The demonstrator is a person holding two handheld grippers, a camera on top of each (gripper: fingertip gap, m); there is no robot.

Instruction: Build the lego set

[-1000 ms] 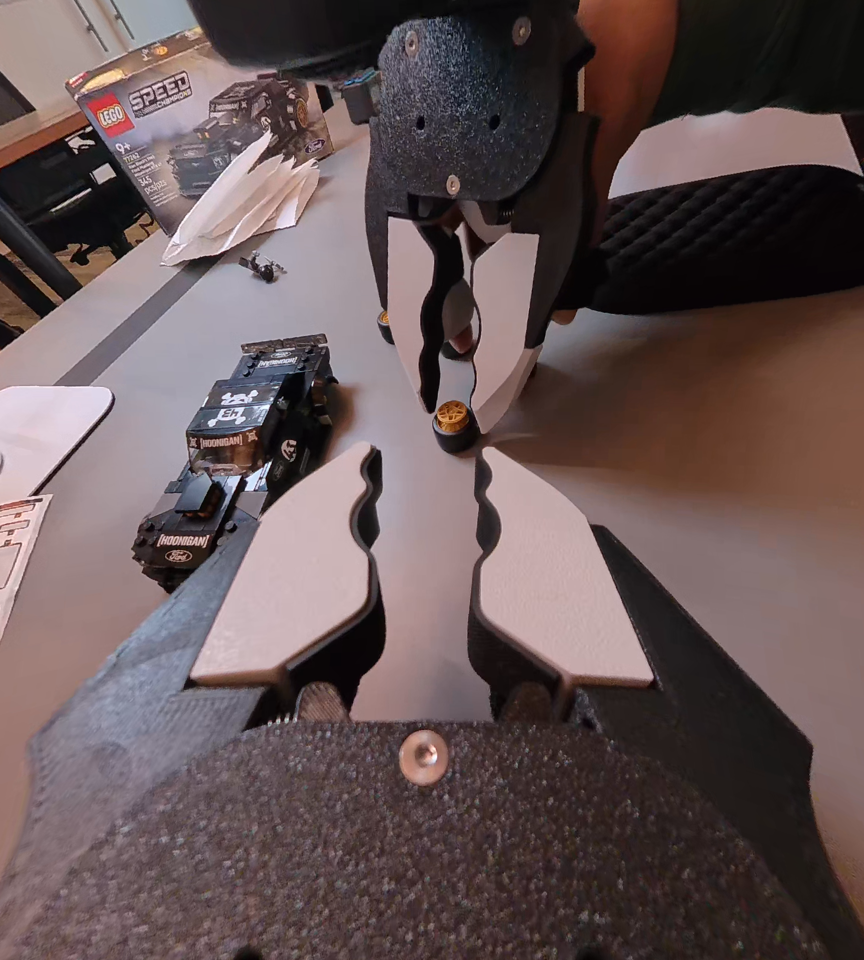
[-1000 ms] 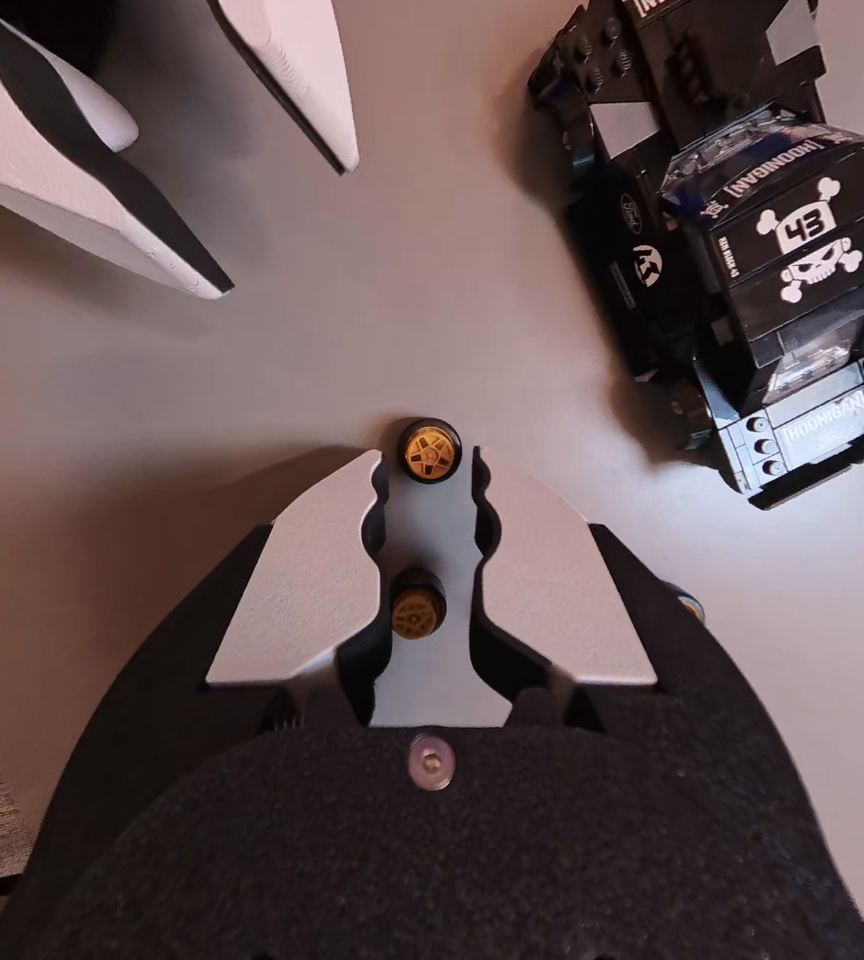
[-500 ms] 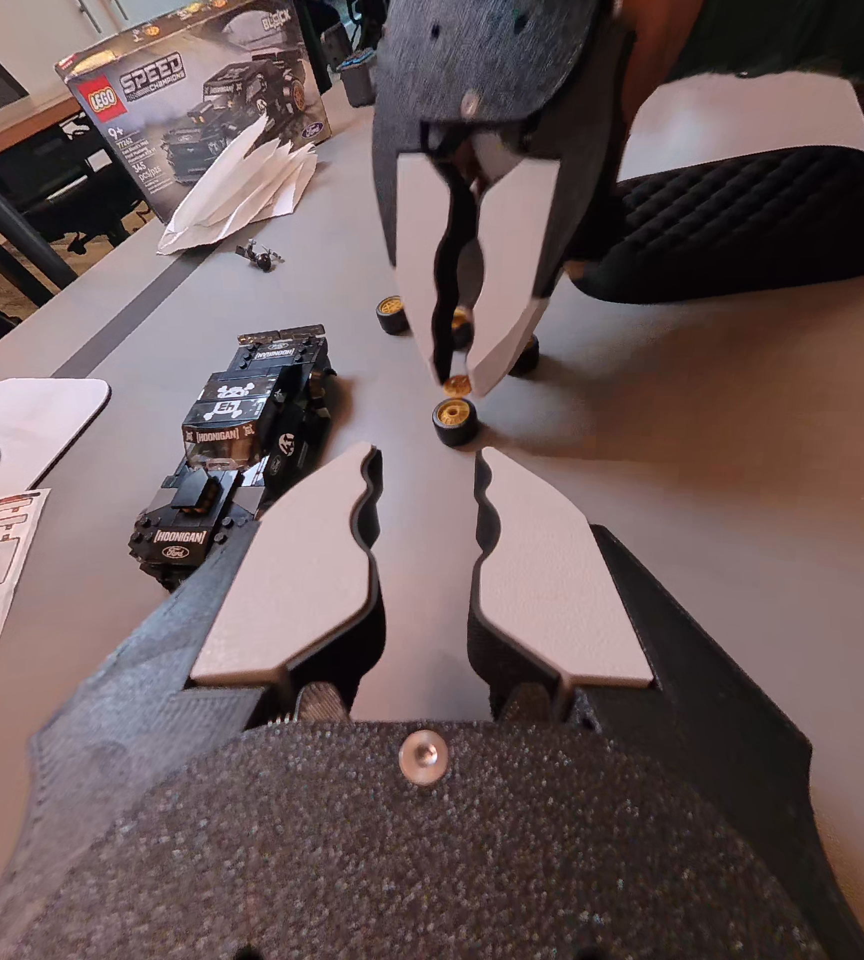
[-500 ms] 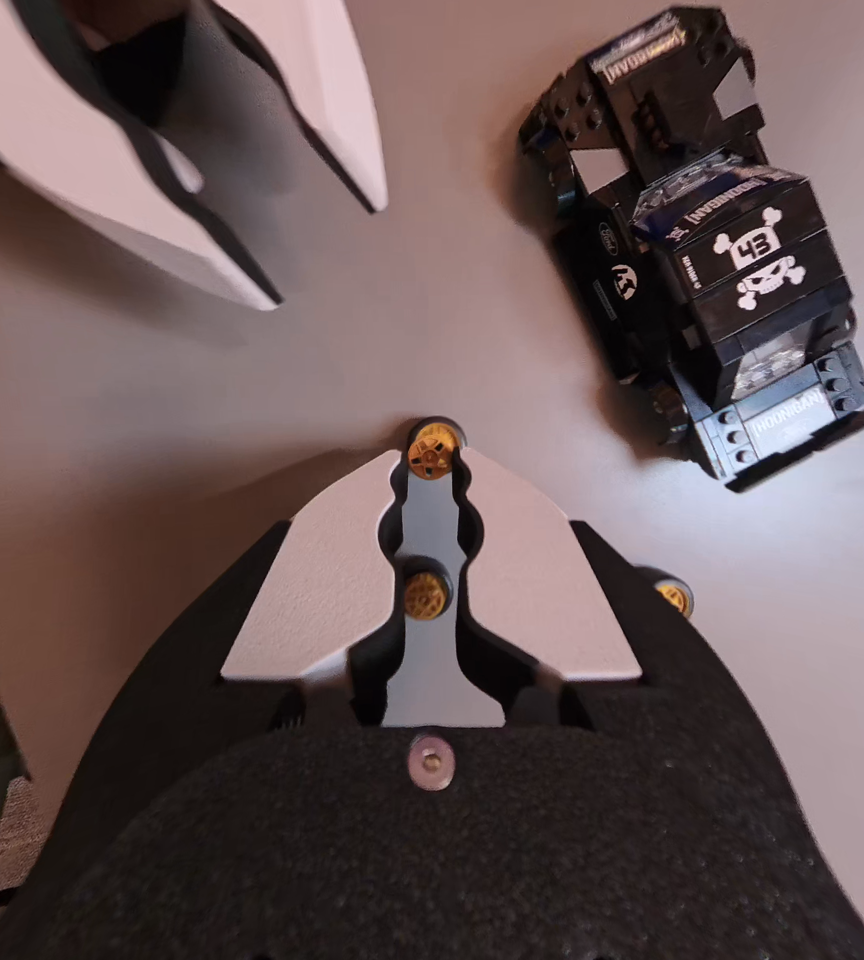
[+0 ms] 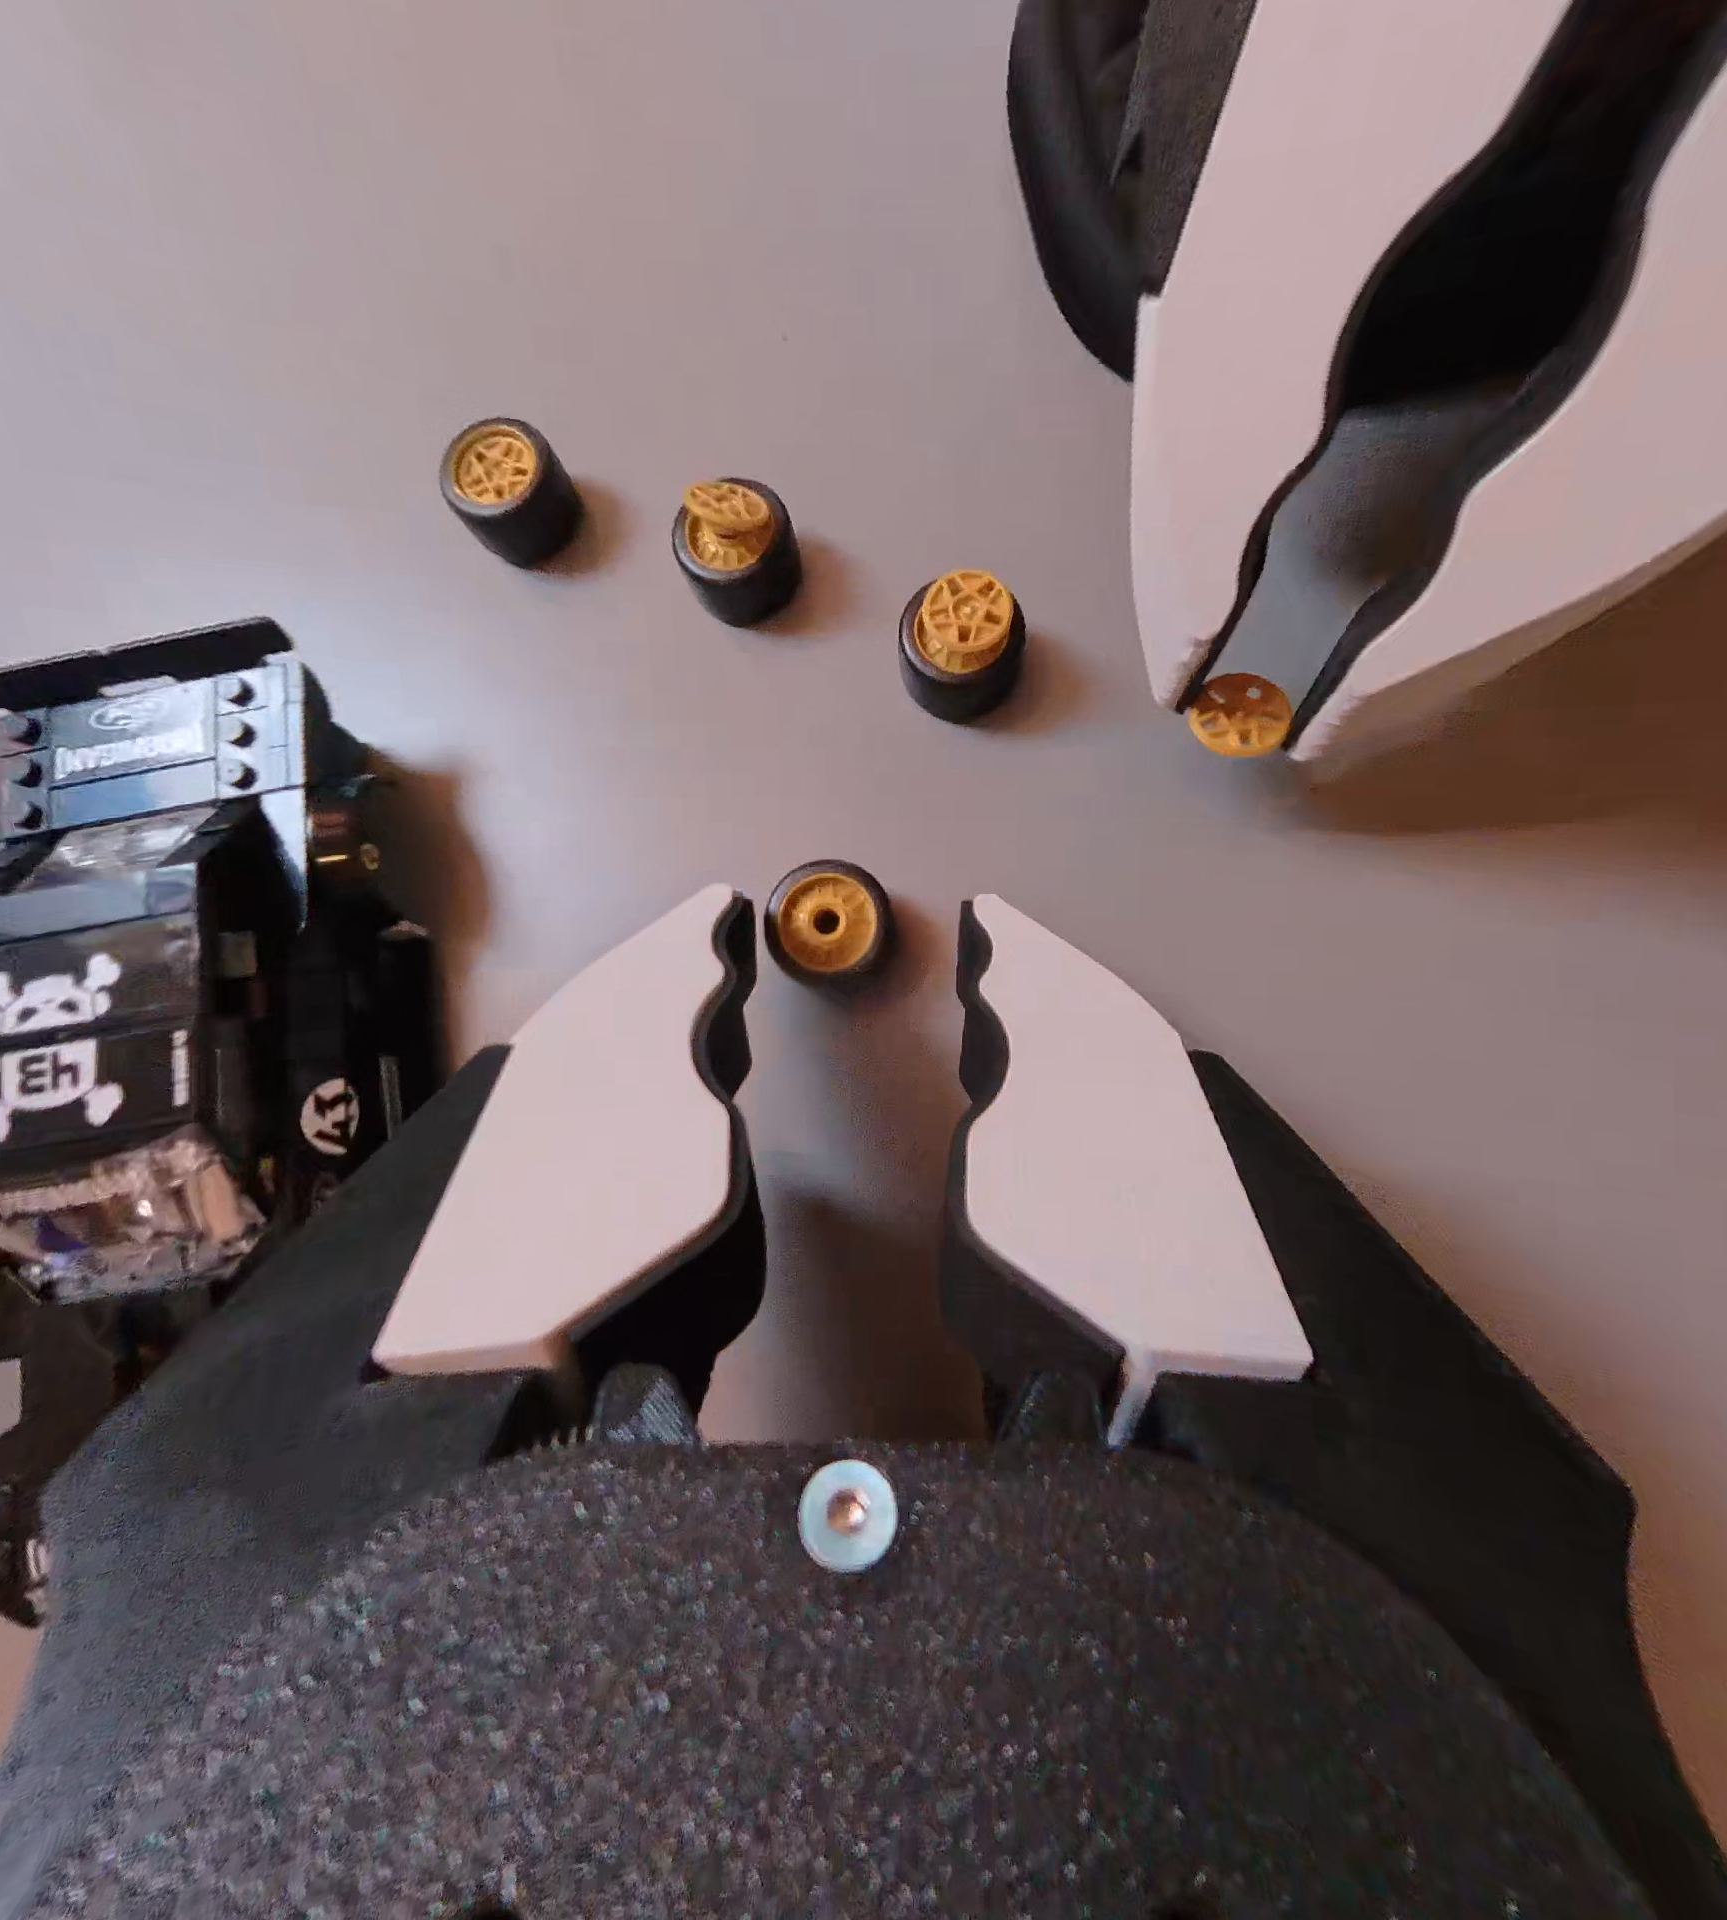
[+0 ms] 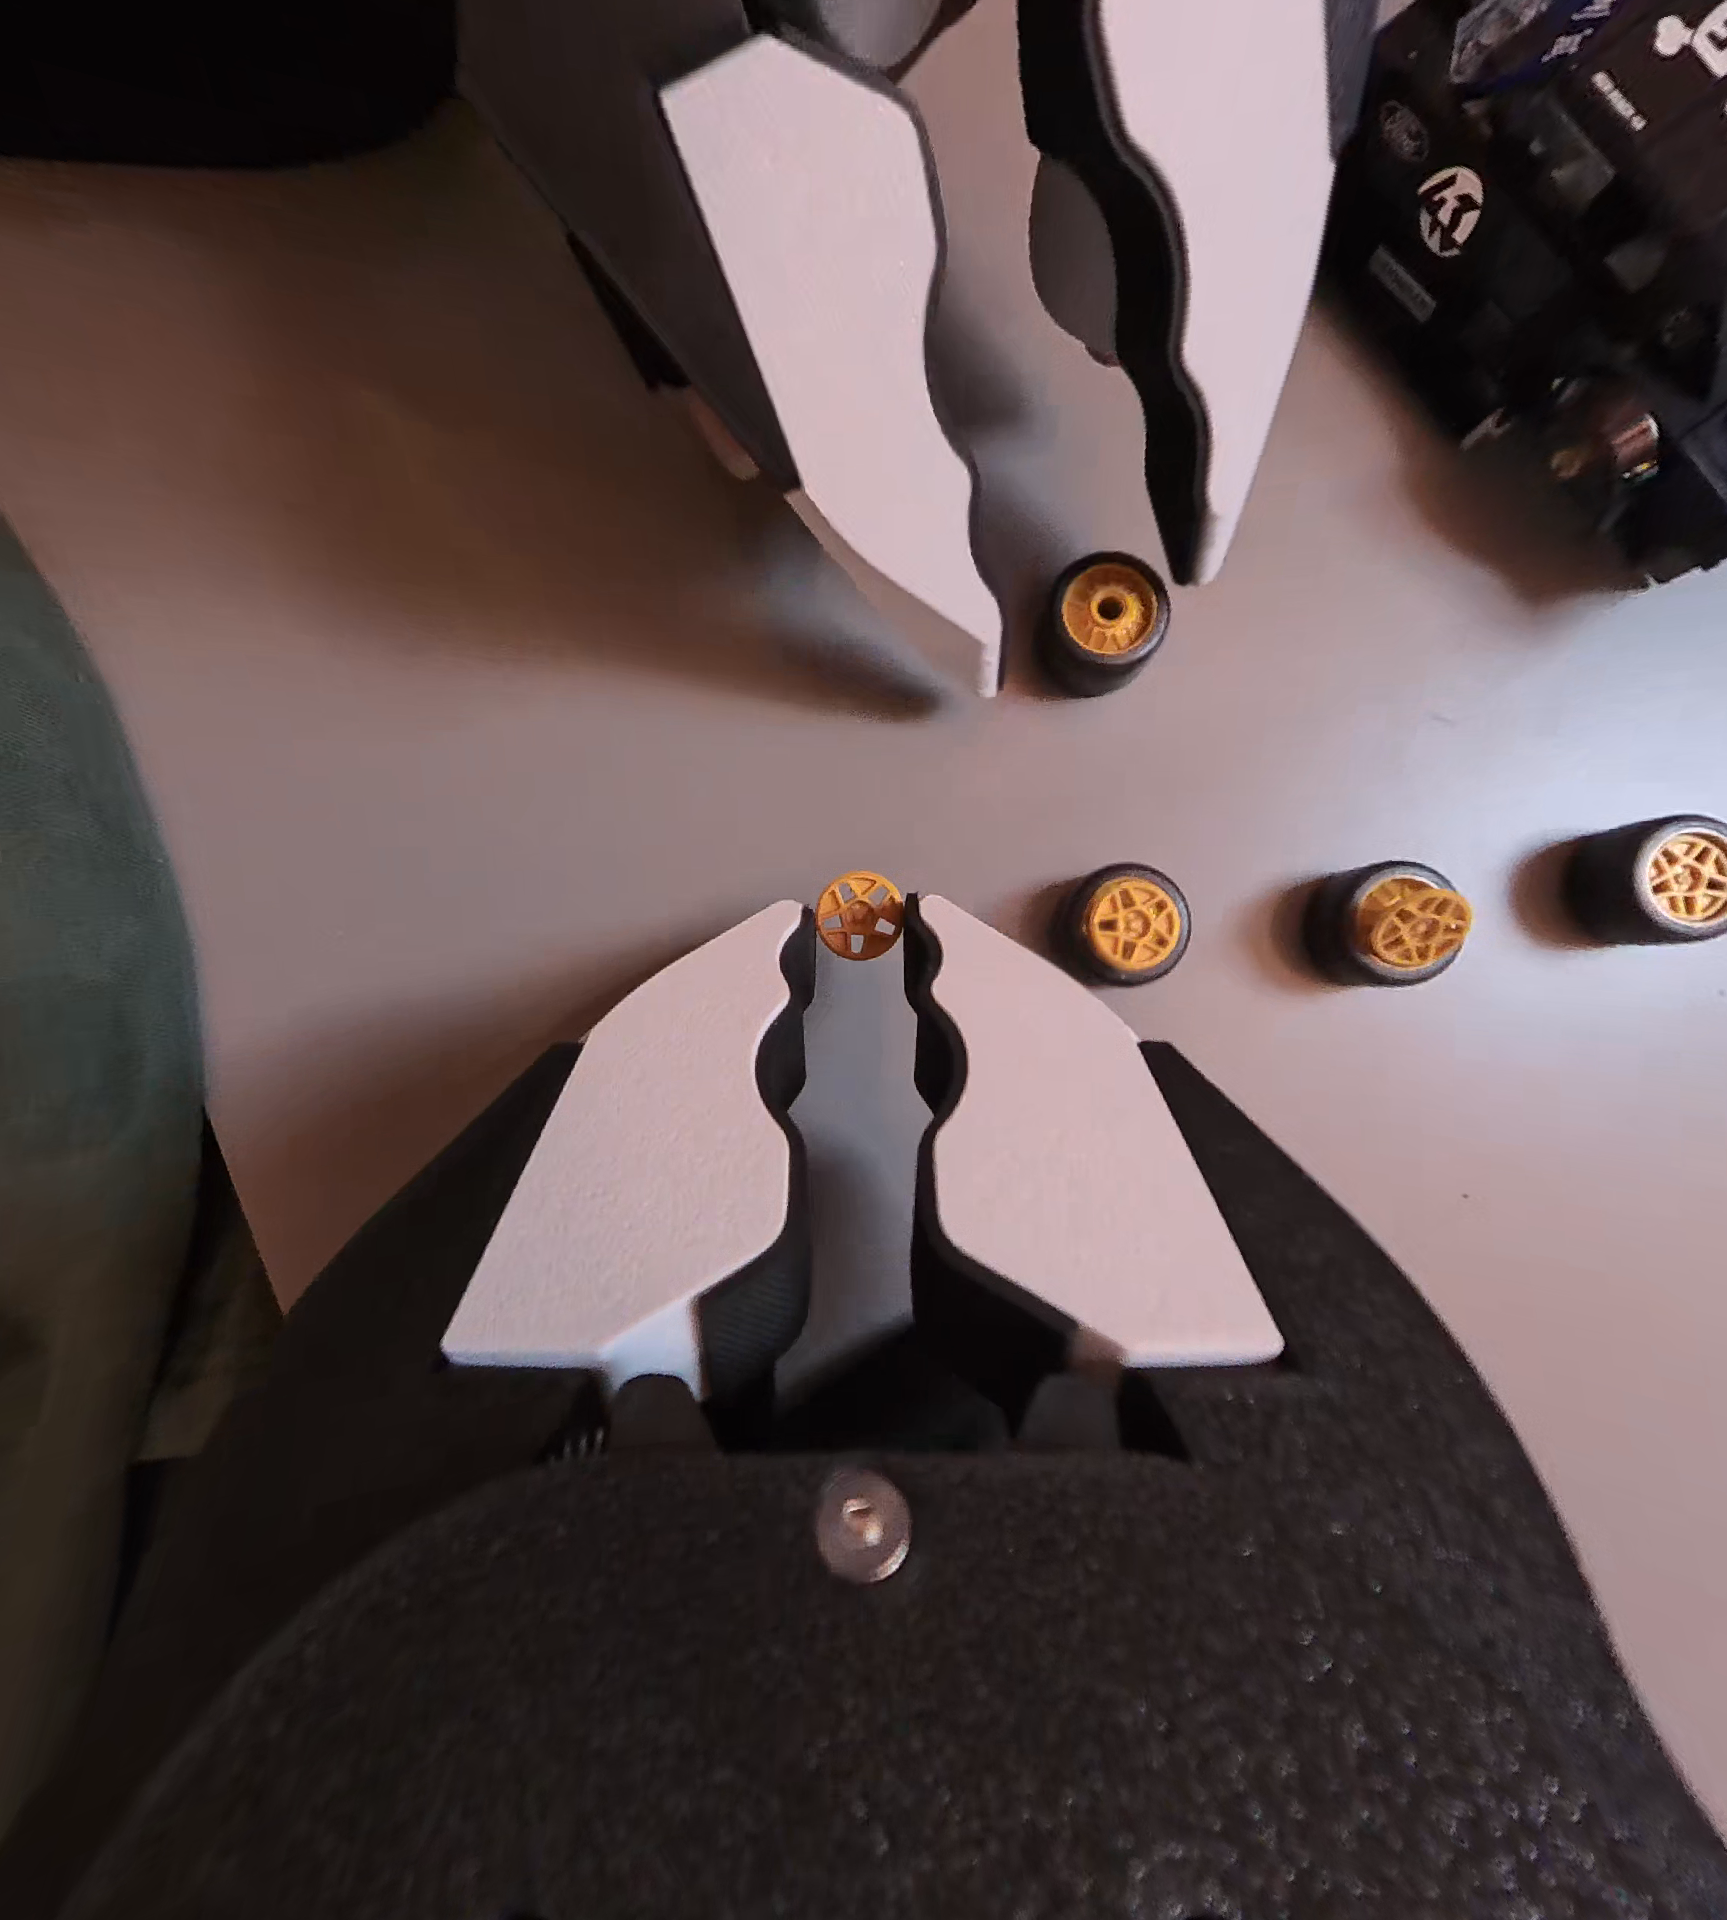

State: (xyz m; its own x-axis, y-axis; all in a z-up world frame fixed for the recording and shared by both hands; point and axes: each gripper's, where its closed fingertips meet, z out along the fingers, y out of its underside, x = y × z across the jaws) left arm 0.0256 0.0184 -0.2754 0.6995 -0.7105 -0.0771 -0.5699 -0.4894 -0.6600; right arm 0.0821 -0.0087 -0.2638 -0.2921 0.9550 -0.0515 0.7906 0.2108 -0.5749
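Pinching tiny gold hubcap (image 6: 860,914) edge-on in right gripper (image 6: 860,906) fingers, left gripper (image 5: 846,920) fingers open around bare wheel (image 5: 826,920) on desk (image 5: 1461,1039) — light, stiff, slippery, so rubber tyre sides look safest grip.

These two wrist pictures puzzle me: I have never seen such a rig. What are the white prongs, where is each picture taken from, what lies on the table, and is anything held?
There is no robot here. A person holds a two-finger gripper in each hand, and a camera on each looks forward along its white fingers.

In the left wrist picture, the left gripper is open, its fingers on either side of a black wheel with a gold hub that stands on the grey table.

In the right wrist picture, the right gripper is shut on a small gold rim disc, pinched at the fingertips.

Three more wheels stand in a row, and the half-built black toy car lies beside them.
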